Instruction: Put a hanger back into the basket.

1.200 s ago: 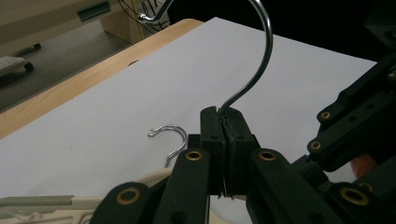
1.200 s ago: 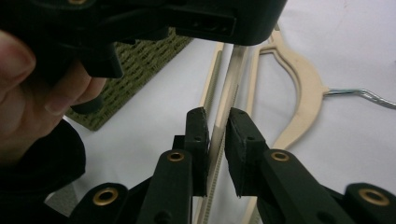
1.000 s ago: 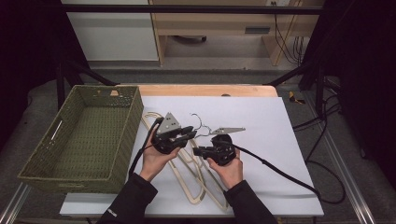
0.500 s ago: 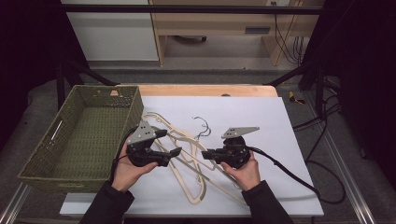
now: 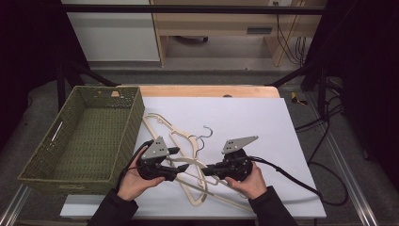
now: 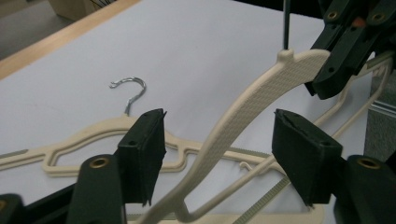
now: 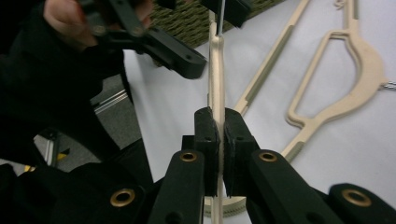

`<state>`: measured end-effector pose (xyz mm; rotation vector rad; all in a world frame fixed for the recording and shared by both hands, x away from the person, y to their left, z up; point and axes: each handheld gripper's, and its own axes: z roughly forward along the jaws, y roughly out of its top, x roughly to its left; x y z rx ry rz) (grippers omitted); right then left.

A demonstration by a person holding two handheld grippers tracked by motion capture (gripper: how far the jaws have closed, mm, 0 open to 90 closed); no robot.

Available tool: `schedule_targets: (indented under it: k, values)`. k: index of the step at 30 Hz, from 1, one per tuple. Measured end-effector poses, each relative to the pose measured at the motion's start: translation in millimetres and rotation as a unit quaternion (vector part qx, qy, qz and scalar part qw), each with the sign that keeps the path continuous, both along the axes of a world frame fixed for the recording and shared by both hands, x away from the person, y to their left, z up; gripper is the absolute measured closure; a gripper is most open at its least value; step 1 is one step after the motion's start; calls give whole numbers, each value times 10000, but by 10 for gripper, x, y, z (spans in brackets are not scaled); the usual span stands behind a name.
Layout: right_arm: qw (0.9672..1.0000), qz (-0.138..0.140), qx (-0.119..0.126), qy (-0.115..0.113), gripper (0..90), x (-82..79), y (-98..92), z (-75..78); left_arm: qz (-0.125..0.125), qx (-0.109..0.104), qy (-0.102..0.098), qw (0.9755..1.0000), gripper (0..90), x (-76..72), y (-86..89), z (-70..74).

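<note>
The right tool (image 7: 218,135) is clamped tight on the edge of a cream hanger (image 6: 261,102), holding it lifted off the surface. The left tool (image 6: 219,154) stands half open, its jaws having just been closing, with the hanger's arm between the pads but untouched. The likely trouble — the left tool may close off-centre and twist the thin hanger in the right tool's narrow grip, or its hook may snag the other hangers (image 5: 162,127) lying beneath. A green woven basket (image 5: 84,136) sits just left on the white surface (image 5: 263,117). Beyond, a dark room with a wooden bench and trailing cables.
</note>
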<state>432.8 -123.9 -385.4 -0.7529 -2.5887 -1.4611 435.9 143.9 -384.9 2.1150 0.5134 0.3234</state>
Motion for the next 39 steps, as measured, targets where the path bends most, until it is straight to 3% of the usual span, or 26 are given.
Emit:
schedule_targets:
  k: [4,7,10,13,16,18,21,24,26,28,31,36,39]
  values:
    - [9999,165,-29,-2,870,-18,-1,1,-87,178,22,9998,487,-12,-31,-17]
    - [9998,177,-32,-18,869,-17,-9,6,-176,208,68,9996,620,-24,-31,-10]
    - [9998,194,-29,-14,866,-16,-18,16,-226,314,28,9992,653,-51,-28,13]
    - [9998,111,-58,-169,842,-19,-37,35,-223,347,-15,9991,690,-85,-34,38]
    - [9985,-132,-167,-496,785,-23,-64,54,-284,274,34,9992,746,-122,-40,66]
    - [9969,-285,-142,-726,740,-31,-87,72,-271,144,92,9995,775,-155,-58,81]
    - [9946,-397,-74,-961,685,-44,-114,100,-295,148,55,9994,797,-198,-86,99]
    - [9910,-538,-72,-1222,616,-49,-134,116,-386,48,199,9990,830,-223,-109,102]
    - [9893,-656,-99,-1298,562,-48,-149,120,-469,5,252,9986,853,-241,-122,106]
    - [9877,-722,-67,-1384,517,-49,-174,122,-386,31,154,9991,862,-267,-134,115]
    - [9863,-814,13,-1432,466,-44,-240,138,-346,-191,243,9989,863,-263,-86,146]
    - [9794,-1187,216,-1621,327,-42,-428,207,64,-327,-36,9994,862,-311,18,286]
    - [9728,-1485,408,-1730,240,-54,-562,257,304,-434,-169,9985,862,-325,111,393]
